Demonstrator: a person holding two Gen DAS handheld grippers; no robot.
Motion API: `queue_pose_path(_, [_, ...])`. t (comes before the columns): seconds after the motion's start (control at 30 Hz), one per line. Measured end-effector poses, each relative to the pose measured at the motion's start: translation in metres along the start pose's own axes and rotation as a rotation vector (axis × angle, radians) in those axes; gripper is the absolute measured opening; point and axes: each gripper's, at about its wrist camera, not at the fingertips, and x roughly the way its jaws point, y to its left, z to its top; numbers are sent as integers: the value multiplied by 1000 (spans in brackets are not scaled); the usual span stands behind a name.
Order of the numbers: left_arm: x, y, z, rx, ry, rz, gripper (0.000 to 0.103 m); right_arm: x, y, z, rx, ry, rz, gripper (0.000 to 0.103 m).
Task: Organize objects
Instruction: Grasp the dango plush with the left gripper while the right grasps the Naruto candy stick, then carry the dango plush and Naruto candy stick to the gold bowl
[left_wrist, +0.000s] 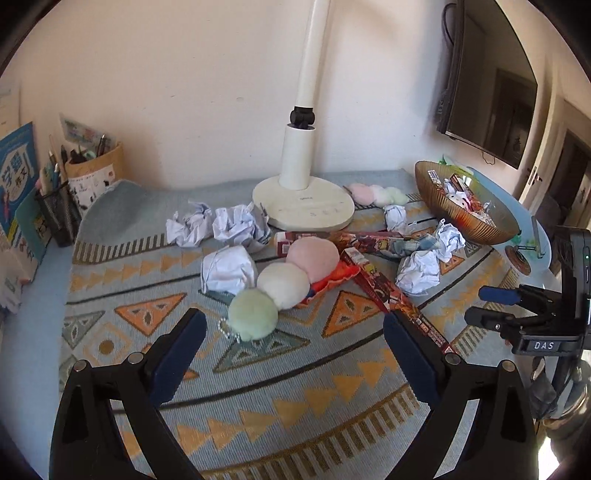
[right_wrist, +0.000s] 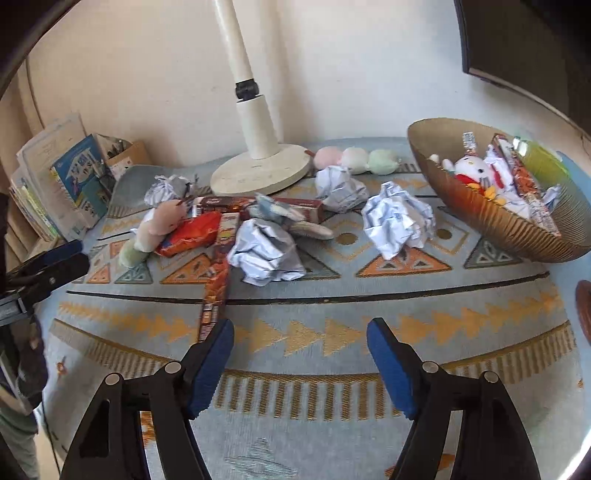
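Hovering left gripper (left_wrist: 295, 325) — tilted down, agape

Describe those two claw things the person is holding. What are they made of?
Both look alike: the left gripper and right gripper have black, plastic-looking forked arms with silver rivets and dark blue pads inside each finger. One bears a white "DAS" label.
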Motion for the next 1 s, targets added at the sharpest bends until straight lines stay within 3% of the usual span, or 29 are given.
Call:
queue_pose_path(0.07, [20, 8, 14, 27, 44, -52, 90, 7, 14, 3, 8, 32, 62, 63])
queue_pose_path(0.13, [40, 11, 22, 54, 95, -83, 76, 18, 28, 5, -23, 53, 55, 58])
queue_pose_path(0.2, [57, 9, 23, 103, 141, -56, 68, 28, 41, 5, -70, 69, 24, 56])
queue_pose_path(0.33, [75, 9, 19, 126, 195, -80, 61, 43, 53, 8, -104, 96, 19, 55])
queue_pose_path(0.4, [77, 10, 19, 116, 183, -86, 61, 50, 56, 9, -122, 103, 1, 53])
queue_pose_path(0.47, [79, 11, 21, 97, 178, -103, 60, 58, 58, 10, -128, 122, -11, 46])
queue_pose_path(0.5, [82, 11, 21, 89, 191, -119, 52, 60, 59, 11, -135, 124, -27, 46])
queue_pose_path(0.57, [87, 7, 19, 99, 195, -94, 51, 60, 62, 12, -148, 119, -21, 35])
queue_pose_path(0.6, [87, 5, 16, 113, 194, -77, 47, 61, 64, 12, -153, 119, -20, 30])
queue_pose_path(0.63, [85, 4, 15, 117, 183, -58, 41, 62, 64, 12, -161, 121, -32, 20])
queue_pose_path(0.87, [50, 13, 4, -17, 164, -95, 36, 36, 59, 1, -169, 95, -25, 17])
queue_pose_path(1.0, [19, 2, -26, -75, 192, -79, 36, 7, 48, -27, -193, 120, 4, 17])
